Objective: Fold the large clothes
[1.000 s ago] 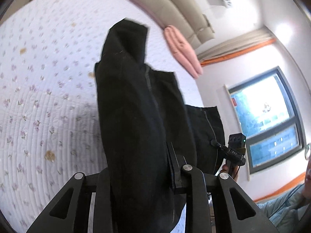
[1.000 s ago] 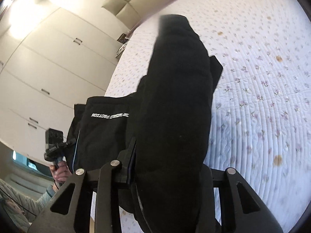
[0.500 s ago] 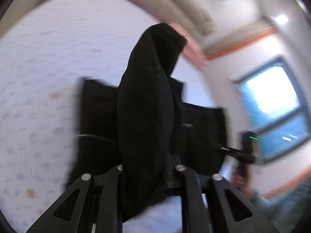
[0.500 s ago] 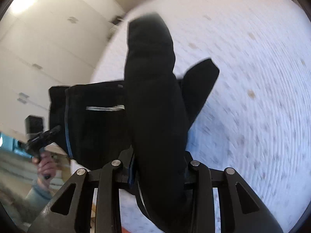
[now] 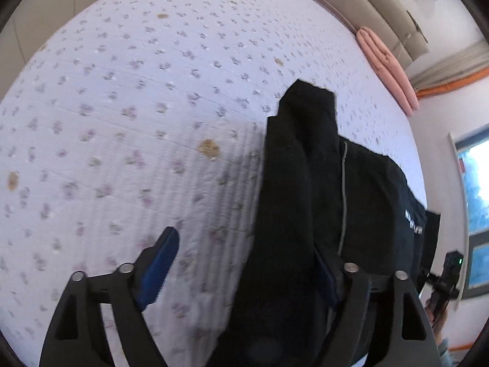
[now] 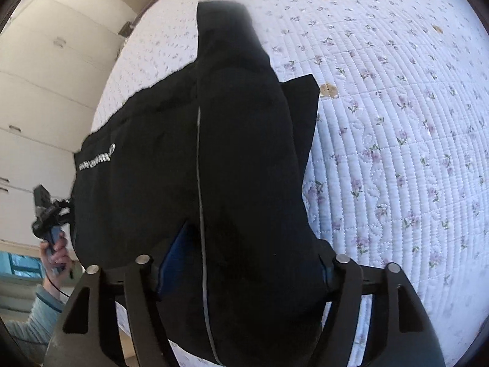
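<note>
Bed (image 5: 146, 98): white quilted cover, small purple floral print, stitched ridges; padded beige headboard (image 5: 360, 3) behind it, folded pink blanket (image 5: 388, 61) at that end, white cupboards (image 6: 45, 91) beside the bed. Black garment (image 6: 238, 159): soft matte fabric with 1 grey zip line, bunched on the bed. Left gripper (image 5: 244, 263) spread wide, garment draped over 1 finger; right gripper (image 6: 241, 253) spread wide around the garment, grip unclear.

Left gripper (image 5: 244, 263) and right gripper (image 6: 244, 253) both have jaws spread wide, angled downward.
</note>
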A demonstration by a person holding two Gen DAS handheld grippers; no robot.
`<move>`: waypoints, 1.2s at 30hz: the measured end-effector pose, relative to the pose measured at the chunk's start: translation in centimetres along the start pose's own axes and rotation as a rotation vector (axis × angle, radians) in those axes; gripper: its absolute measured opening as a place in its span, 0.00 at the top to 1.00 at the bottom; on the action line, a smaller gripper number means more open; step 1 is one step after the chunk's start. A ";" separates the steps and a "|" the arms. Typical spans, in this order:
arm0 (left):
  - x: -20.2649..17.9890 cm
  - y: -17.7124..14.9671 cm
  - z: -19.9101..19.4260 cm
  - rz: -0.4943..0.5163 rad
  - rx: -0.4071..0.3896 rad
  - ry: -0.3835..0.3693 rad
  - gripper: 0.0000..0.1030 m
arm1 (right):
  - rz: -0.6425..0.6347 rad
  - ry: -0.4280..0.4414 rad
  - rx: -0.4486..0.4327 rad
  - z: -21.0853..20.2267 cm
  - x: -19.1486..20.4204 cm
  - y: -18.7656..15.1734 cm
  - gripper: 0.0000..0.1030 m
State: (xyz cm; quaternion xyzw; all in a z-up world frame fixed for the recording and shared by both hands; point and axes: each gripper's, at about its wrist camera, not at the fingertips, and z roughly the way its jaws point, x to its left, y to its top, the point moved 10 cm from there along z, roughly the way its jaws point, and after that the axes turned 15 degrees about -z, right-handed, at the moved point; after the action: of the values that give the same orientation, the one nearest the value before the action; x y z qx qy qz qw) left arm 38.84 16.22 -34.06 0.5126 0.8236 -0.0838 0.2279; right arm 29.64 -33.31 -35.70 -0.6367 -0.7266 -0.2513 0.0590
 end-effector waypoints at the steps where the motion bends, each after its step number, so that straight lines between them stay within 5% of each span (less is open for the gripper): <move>1: 0.2 -0.3 0.4 0.017 0.024 -0.002 0.16 | -0.011 -0.025 0.010 0.6 1.2 0.5 0.18; 3: -0.2 -1.0 1.3 0.024 0.141 -0.063 0.16 | -0.049 -0.057 0.028 1.0 1.2 0.8 0.15; 7: -1.6 -2.4 5.6 -0.090 0.384 -0.323 0.16 | -0.053 -0.016 0.060 2.1 0.6 0.2 0.03; 11: -2.8 -2.0 6.3 -0.082 0.425 -0.428 0.11 | 0.080 0.248 0.046 4.4 0.4 0.1 0.02; 14: -3.8 -1.9 6.7 -0.070 0.437 -0.421 0.15 | 0.120 0.426 -0.007 7.0 1.6 1.5 0.07; 17: -5.9 -2.0 6.0 -0.007 0.377 -0.396 0.46 | 0.076 0.427 -0.052 8.0 3.3 3.2 0.13; 20: -7.1 -2.2 3.8 0.037 0.281 -0.378 0.65 | 0.096 0.451 -0.116 6.3 3.5 3.8 0.42; 24: -10.0 -3.9 -2.6 0.056 0.184 -0.484 0.71 | 0.020 0.438 -0.161 2.6 6.0 4.4 0.53; 28: -12.9 -6.3 -8.4 0.120 0.089 -0.459 0.72 | -0.162 0.399 -0.178 -1.7 11.3 5.5 0.53; 36: -13.0 -12.6 -17.4 0.106 -0.016 -0.467 0.72 | -0.262 0.412 -0.189 -9.2 15.4 4.4 0.53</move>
State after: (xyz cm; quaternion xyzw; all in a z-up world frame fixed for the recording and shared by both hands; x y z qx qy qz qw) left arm 27.54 6.41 -13.93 0.5200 0.7212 -0.1813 0.4202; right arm 28.92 -23.29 -20.18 -0.4752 -0.7487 -0.4481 0.1129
